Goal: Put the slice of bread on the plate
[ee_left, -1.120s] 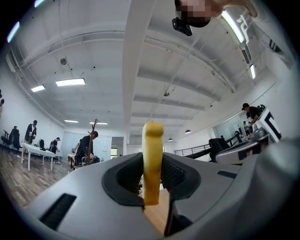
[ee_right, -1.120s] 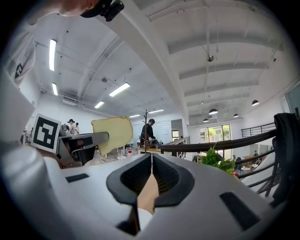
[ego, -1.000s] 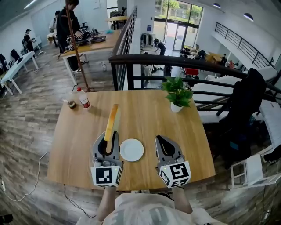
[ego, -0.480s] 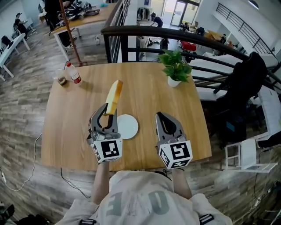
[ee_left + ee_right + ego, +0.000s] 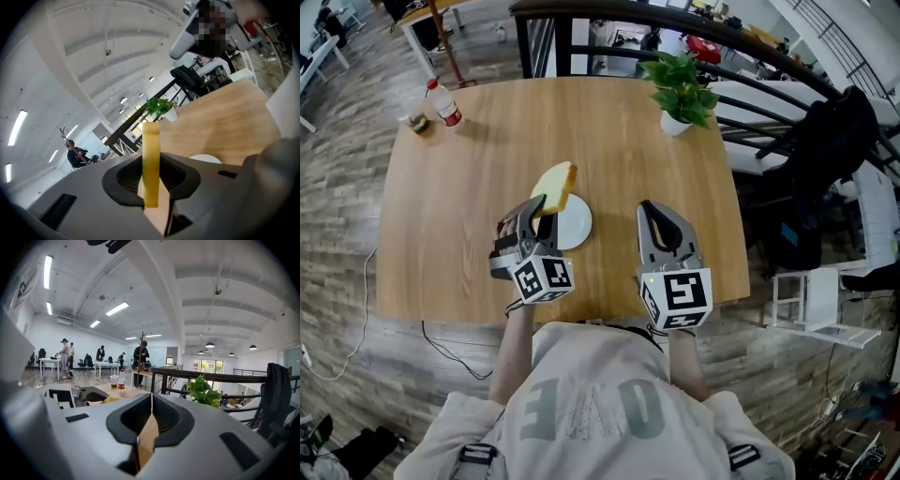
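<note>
Head view: wooden table (image 5: 469, 187) seen steeply from above, white plate (image 5: 575, 231) near its front edge. Left gripper (image 5: 540, 208) sits just left of the plate, rolled to one side, its marker cube (image 5: 546, 278) toward the person. Slice of bread (image 5: 555, 187) is pinched at its lower end in the left jaws. It sticks out tilted over the plate's far-left rim. Contact with the plate cannot be told from this view. Right gripper (image 5: 649, 206) is to the right of the plate, apart from it, jaws pressed together at the tips, nothing in them. Potted plant (image 5: 680, 89) stands well beyond the plate to the far right. Bottle (image 5: 442, 101) and a small cup (image 5: 416, 123) stand well beyond it to the far left.

Left gripper view: slice seen edge-on, yellow crust upright in the middle, both pads clamped on its faces. A white arc of the plate shows just right of the jaws and beyond them. The plant is farther off, past the plate.

Right gripper view: jaws meet in a thin seam and hold nothing. Left of them is the other gripper with a bit of yellow bread, on the plate's side. Bottle and cup stand beyond that, the plant to the right.
</note>
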